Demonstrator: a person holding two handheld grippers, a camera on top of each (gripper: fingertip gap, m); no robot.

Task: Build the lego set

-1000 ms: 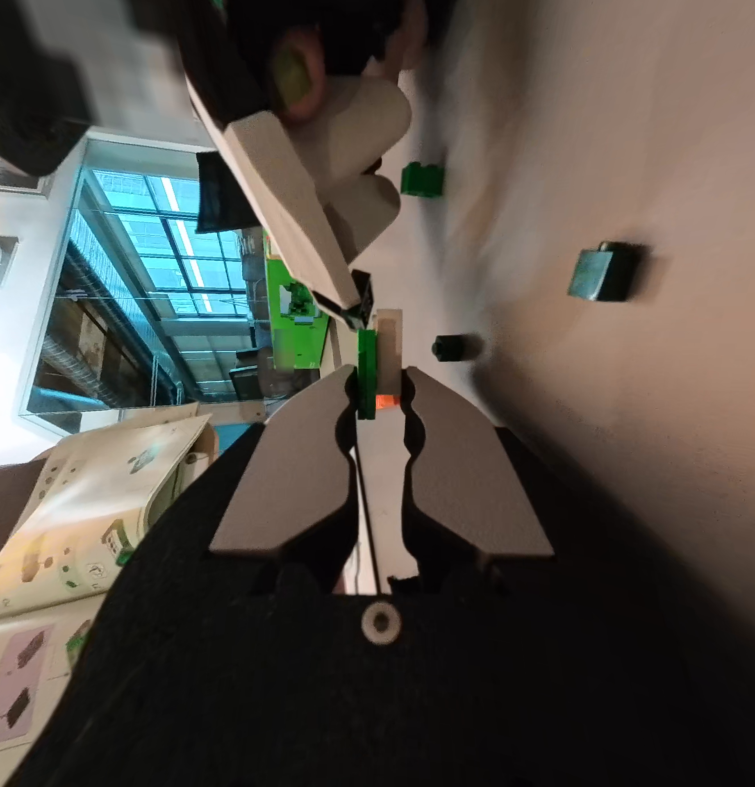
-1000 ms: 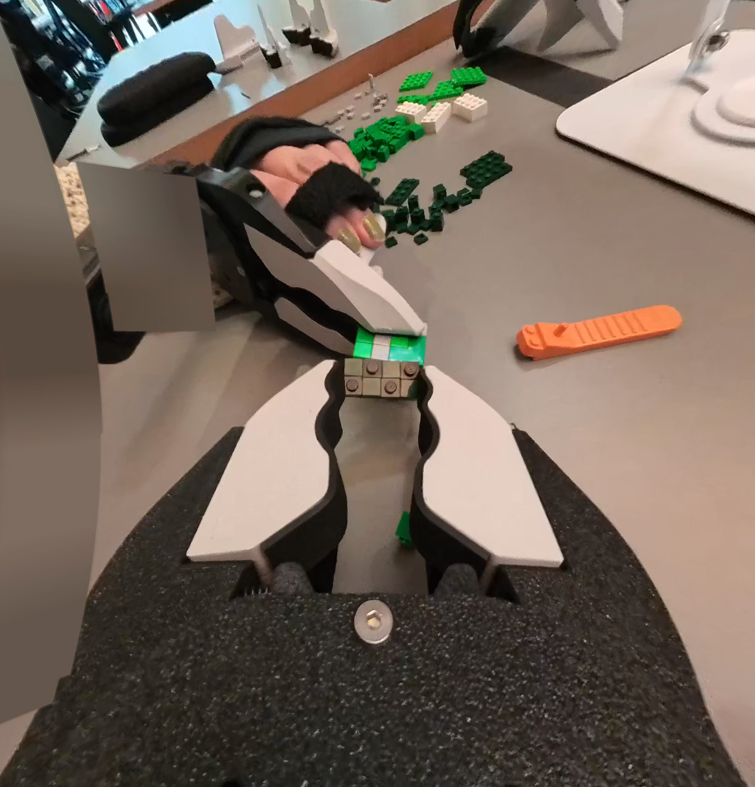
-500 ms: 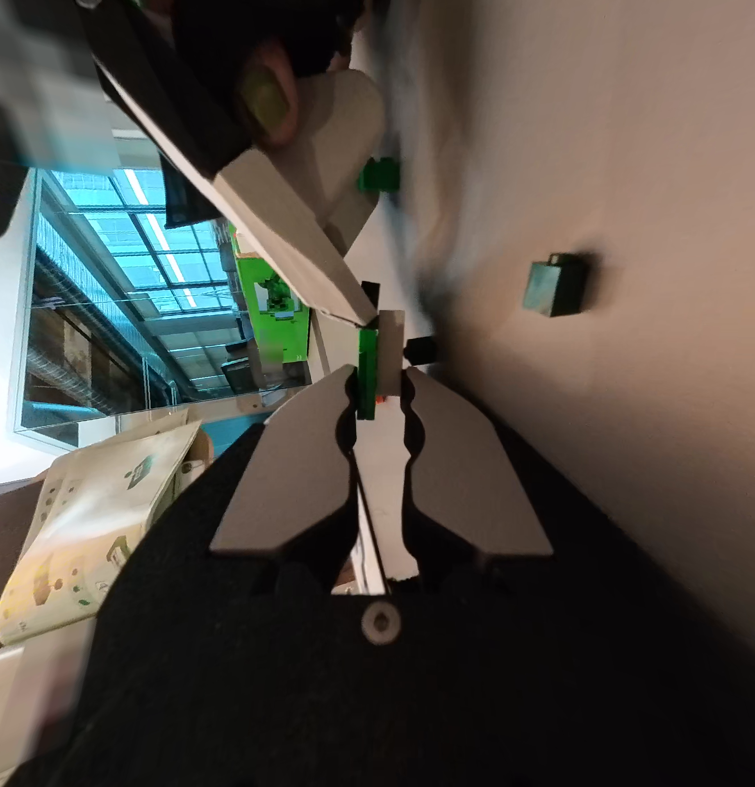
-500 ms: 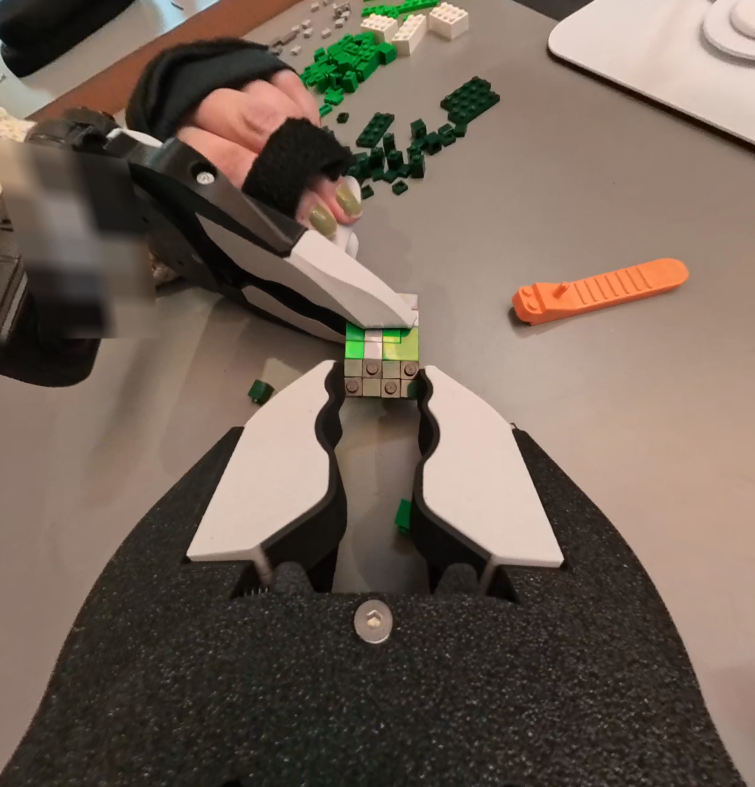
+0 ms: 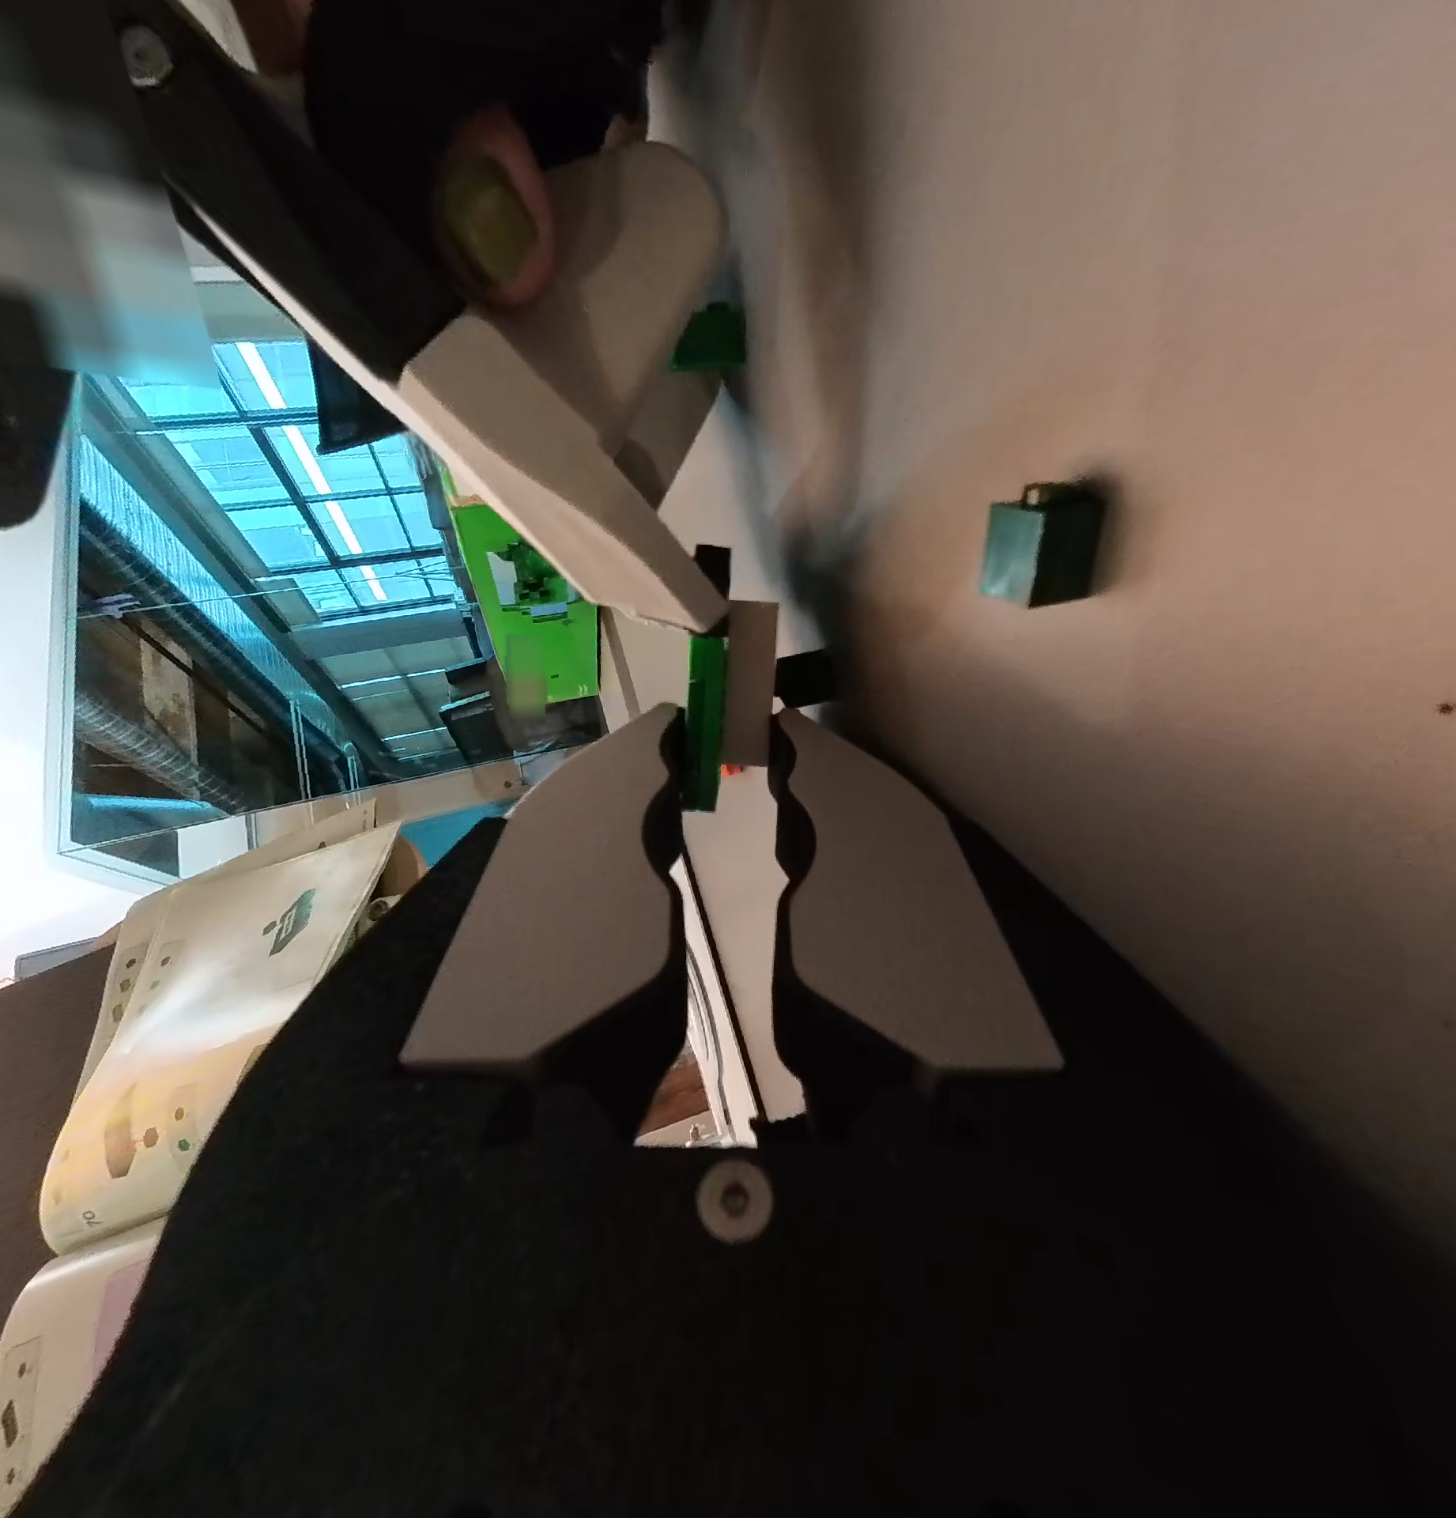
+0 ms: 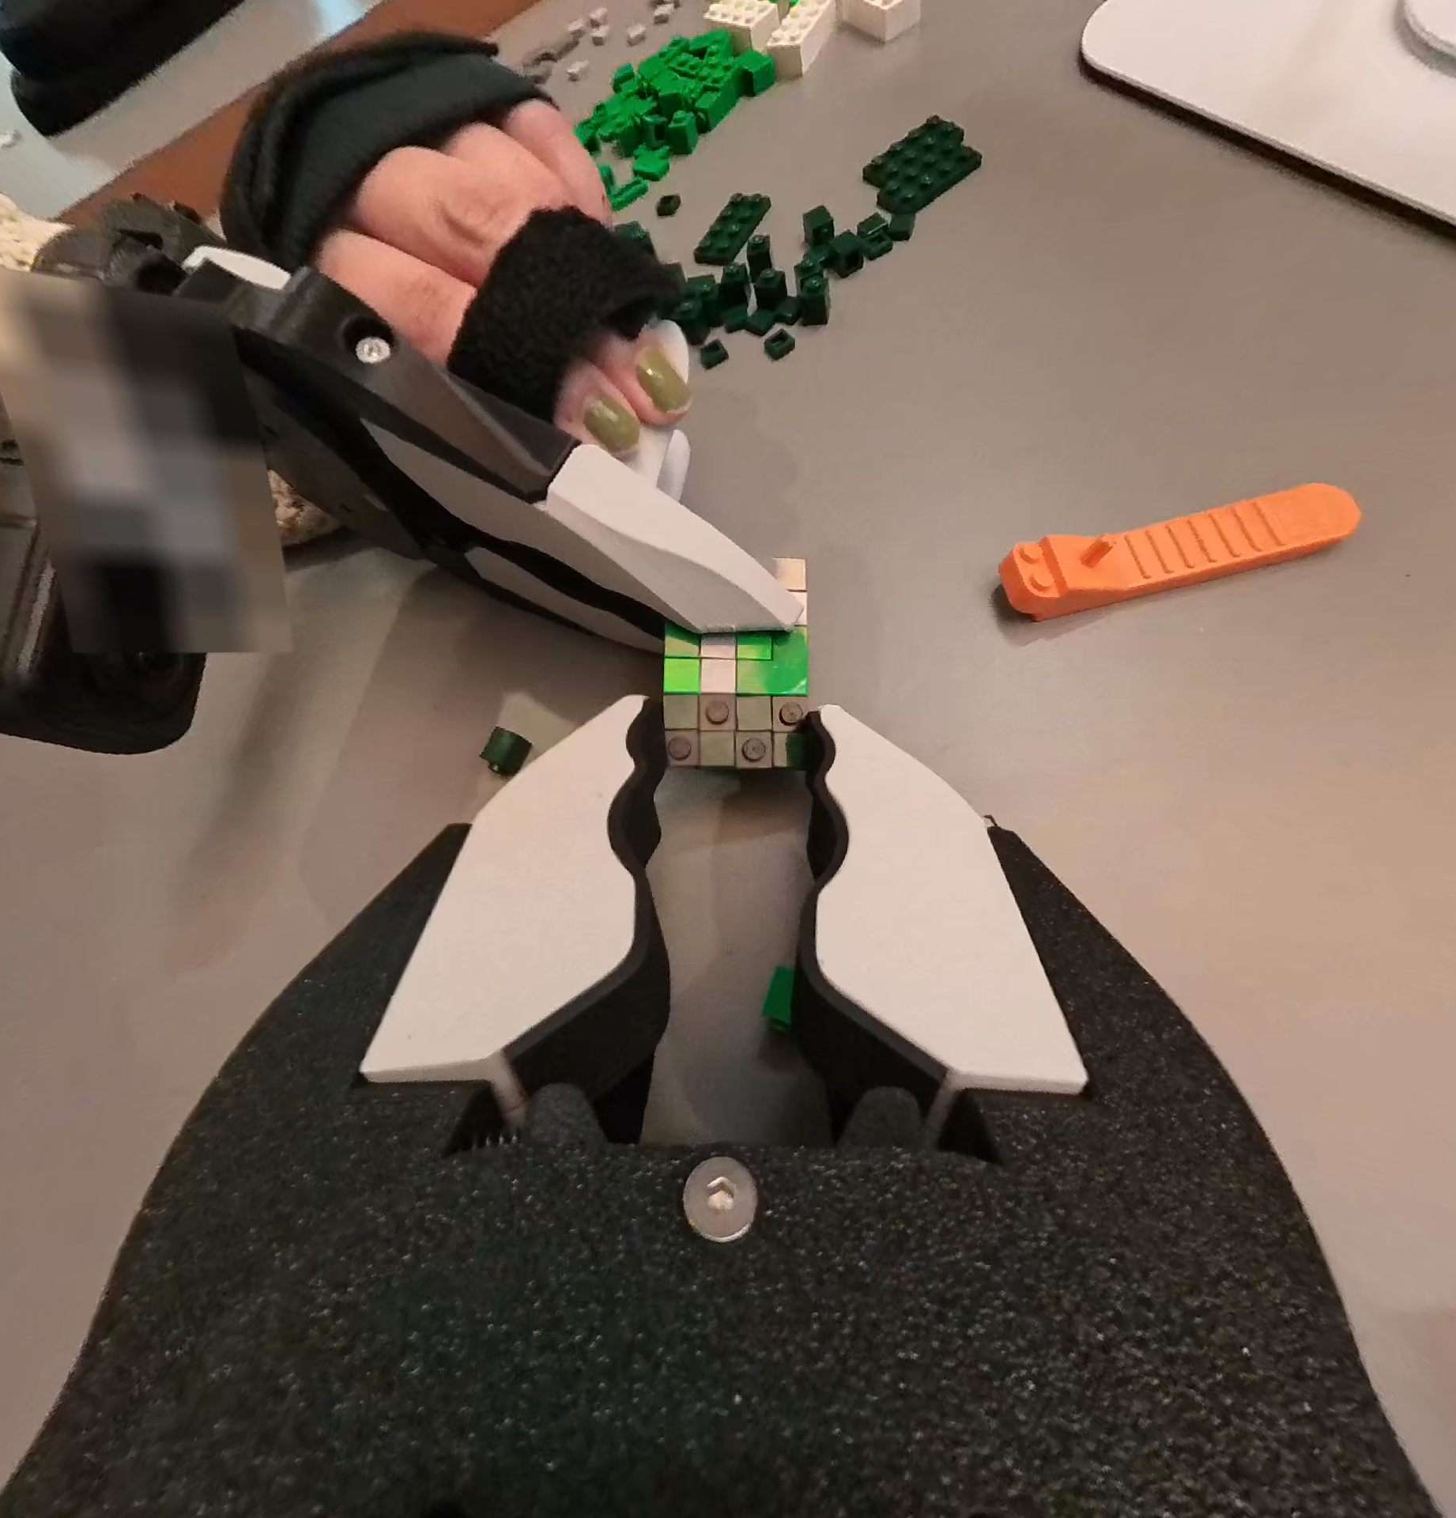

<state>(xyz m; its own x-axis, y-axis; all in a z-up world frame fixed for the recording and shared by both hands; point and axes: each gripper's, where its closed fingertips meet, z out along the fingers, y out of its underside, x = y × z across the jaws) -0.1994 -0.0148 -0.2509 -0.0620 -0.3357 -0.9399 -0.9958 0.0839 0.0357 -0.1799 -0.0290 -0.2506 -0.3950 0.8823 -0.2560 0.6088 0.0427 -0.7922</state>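
- Both grippers are clamping one small lego block (image 6: 734,706): the right gripper (image 6: 734,731) is pinching its grey studded end, the left gripper (image 5: 729,723) its flat faces.
- Beside the block, an orange brick separator (image 6: 1176,546) is lying on the grey table (image 6: 1119,780); beyond it, loose green bricks (image 6: 757,246) are lying scattered.

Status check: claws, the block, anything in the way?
Right claw shut on block. Left claw shut on it too, from the side. Orange separator and loose green bricks lie apart on table, nothing blocking.

Left view dim, backlit, motion-blurred (top); right view even, sharp.
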